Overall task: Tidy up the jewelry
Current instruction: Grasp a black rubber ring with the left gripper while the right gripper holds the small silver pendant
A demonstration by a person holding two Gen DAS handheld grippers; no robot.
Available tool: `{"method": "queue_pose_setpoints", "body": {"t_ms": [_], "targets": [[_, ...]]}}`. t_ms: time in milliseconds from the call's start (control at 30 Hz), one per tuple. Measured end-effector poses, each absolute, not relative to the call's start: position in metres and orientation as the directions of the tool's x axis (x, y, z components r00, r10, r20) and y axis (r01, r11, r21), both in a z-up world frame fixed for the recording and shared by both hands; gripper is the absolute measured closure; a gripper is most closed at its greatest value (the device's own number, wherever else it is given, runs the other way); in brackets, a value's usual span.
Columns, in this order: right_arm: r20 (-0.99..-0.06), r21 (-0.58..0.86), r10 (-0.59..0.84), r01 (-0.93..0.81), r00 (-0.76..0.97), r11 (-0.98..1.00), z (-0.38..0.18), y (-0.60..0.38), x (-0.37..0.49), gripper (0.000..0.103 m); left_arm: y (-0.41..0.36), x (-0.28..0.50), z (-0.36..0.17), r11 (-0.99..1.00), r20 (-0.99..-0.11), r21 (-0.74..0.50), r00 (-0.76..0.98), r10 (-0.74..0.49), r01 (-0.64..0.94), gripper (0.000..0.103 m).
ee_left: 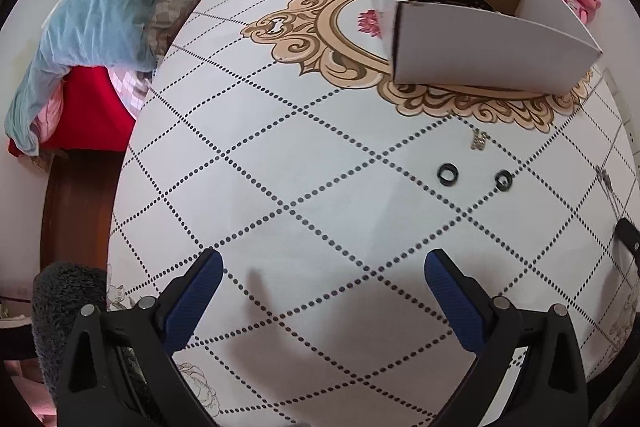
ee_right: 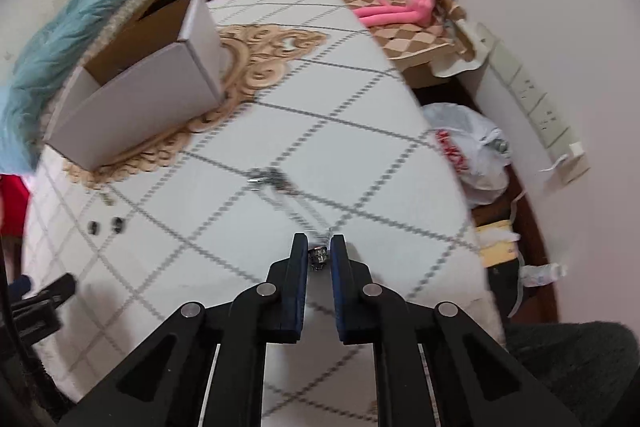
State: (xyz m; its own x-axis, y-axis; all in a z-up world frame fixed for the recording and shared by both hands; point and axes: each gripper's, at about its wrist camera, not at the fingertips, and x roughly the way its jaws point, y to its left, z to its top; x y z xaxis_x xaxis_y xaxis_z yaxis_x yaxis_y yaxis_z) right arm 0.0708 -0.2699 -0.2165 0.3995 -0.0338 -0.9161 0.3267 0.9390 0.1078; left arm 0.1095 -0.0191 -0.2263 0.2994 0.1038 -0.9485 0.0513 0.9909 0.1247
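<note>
Matt white cardboard box, shiny metal chain, textured blue-padded claw.

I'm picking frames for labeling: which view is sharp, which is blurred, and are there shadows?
Left wrist view: sharp, with two black rings crisp on the table; soft gripper shadows near the open left gripper. Right wrist view: motion-blurred, the chain smeared; right gripper itself sharp. Both show fisheye bending.

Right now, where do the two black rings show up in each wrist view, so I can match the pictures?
Left wrist view: the two black rings lie side by side on the tablecloth, right of centre, below the white cardboard box.
Right wrist view: they lie far left, blurred, below that box.
Shared landmark: the white cardboard box on the gold scroll pattern.
</note>
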Motion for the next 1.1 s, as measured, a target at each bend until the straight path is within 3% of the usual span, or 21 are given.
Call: {"method": "queue_pose_setpoints", "body": {"t_ms": [400,467,867,1100], "targets": [[-0.899,0.158,0.011,0.300,0.437,0.941,-0.206,-0.253,0.081,0.092,-0.043,0.138,-0.227,0.992,-0.937,0.032,0.348,-0.013,0.123,0.004],[-0.902,0.158,0.008,0.311,0.432,0.937,-0.208,-0.257,0.080,0.092,-0.049,0.139,-0.228,0.990,-0.934,0.026,0.355,-0.026,0.141,0.022],[-0.909,0.150,-0.005,0.337,0.418,0.930,-0.214,-0.266,0.078,0.091,-0.069,0.138,-0.229,0.978,-0.922,-0.010,0.378,-0.089,0.207,0.090],[-0.898,0.164,0.009,0.315,0.441,0.935,-0.201,-0.260,0.079,0.092,-0.065,0.138,-0.226,0.978,-0.919,-0.022,0.381,-0.102,0.209,0.093]]}}
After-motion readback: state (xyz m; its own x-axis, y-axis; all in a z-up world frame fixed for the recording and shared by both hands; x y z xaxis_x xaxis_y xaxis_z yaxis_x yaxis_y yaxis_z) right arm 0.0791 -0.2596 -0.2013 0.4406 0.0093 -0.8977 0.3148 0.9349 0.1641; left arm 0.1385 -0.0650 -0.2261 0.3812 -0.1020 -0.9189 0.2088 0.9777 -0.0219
